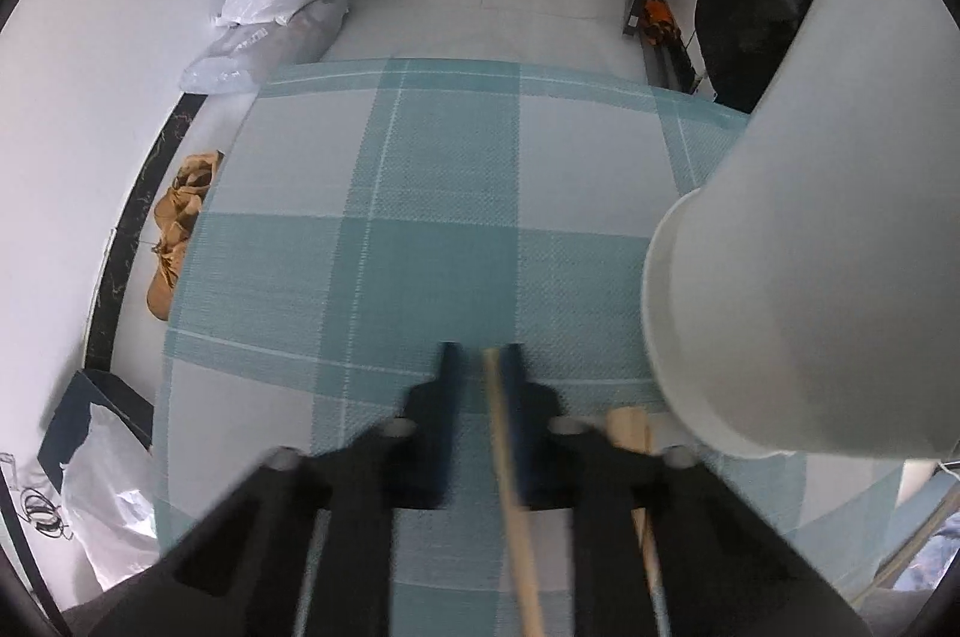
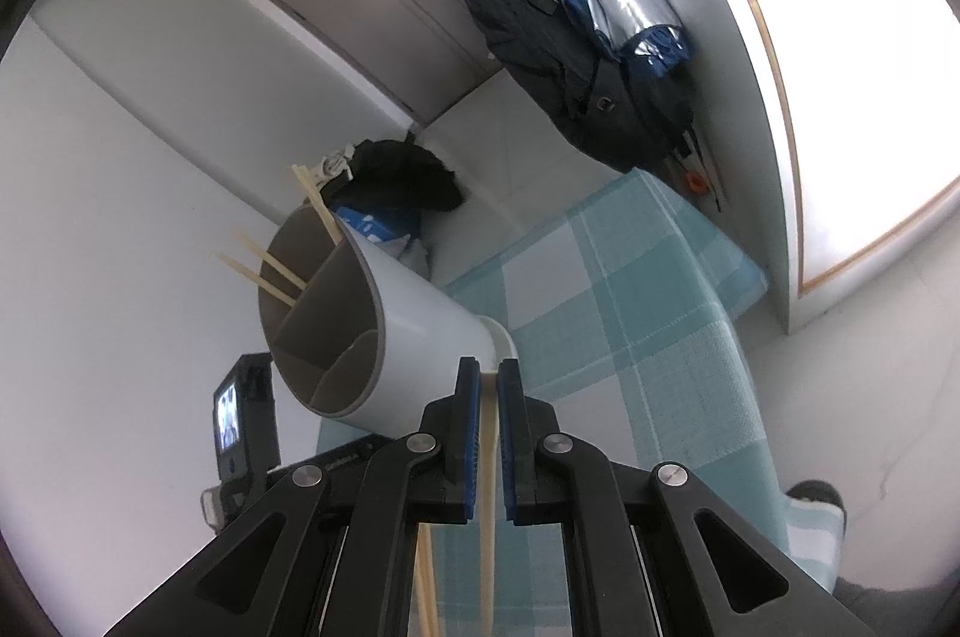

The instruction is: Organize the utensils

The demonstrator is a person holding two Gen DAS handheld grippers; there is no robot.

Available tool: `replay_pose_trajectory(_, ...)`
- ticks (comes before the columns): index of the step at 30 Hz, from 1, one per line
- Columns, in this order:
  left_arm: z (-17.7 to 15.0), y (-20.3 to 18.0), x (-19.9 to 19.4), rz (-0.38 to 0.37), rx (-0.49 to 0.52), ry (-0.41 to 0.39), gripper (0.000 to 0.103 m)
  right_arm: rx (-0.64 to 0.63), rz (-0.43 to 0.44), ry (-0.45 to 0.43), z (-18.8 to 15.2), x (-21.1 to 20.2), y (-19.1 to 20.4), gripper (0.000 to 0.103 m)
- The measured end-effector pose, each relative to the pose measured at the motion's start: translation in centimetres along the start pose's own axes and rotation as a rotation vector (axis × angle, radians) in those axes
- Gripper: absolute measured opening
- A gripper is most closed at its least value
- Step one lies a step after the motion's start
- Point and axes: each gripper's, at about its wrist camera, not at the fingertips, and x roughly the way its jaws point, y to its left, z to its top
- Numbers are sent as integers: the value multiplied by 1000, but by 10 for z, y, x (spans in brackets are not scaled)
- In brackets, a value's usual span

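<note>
**Surface.** The surface [image 1: 420,145] is covered with a teal-and-white checked cloth. Both grippers are positioned above it.

**Utensil holder.** A white utensil holder [image 2: 420,325] stands with its base on the cloth. In the left wrist view it fills the right side of the frame, toward the right edge of the surface. Its interior is grey-brown and split by dividers into several compartments. Three chopsticks [image 2: 321,211] protrude from the compartments farthest from the right wrist camera: one leans on the rim, and two project side by side.

**Left gripper.** The left gripper [image 1: 483,373] points steeply down at the cloth. Its jaws stand narrow but not fully together. A single chopstick [image 1: 501,457] runs lengthwise through the gap. It lies against the blue pad on the right, with clear space between it and the other pad. The view is blurred, so whether the chopstick is firmly gripped cannot be told. Another wooden stick [image 1: 627,427], wider at its far end, lies just beside the outer side of the right finger, near the base of the holder.

**Right gripper.** The right gripper [image 2: 489,385] is closed on a pale chopstick [image 2: 487,469], which is clamped between the two blue pads. The fingertips are just beside the holder's base. A further stick [image 2: 427,577] shows beneath the gripper body; what supports it cannot be told.
</note>
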Motion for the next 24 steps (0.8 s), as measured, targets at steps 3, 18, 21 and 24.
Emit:
replay_pose_trajectory(3, 1, 7, 0, -18, -39, 2, 1, -30, -6, -13, 0, -4, 6, 5)
replay_pose_trajectory(18, -15, 14, -84, -192, -53, -221, 0, -193, 63, -73, -15, -29, 56, 3)
replay_pose_trajectory(21, -21, 11, -104, -232, -36, -270, 0, -245, 63, -80, -21, -32, 70, 2)
replay_pose_trajectory(24, -25, 11, -117, -246, -2, -325, 0, -306, 43, -79, -29, -32, 83, 1)
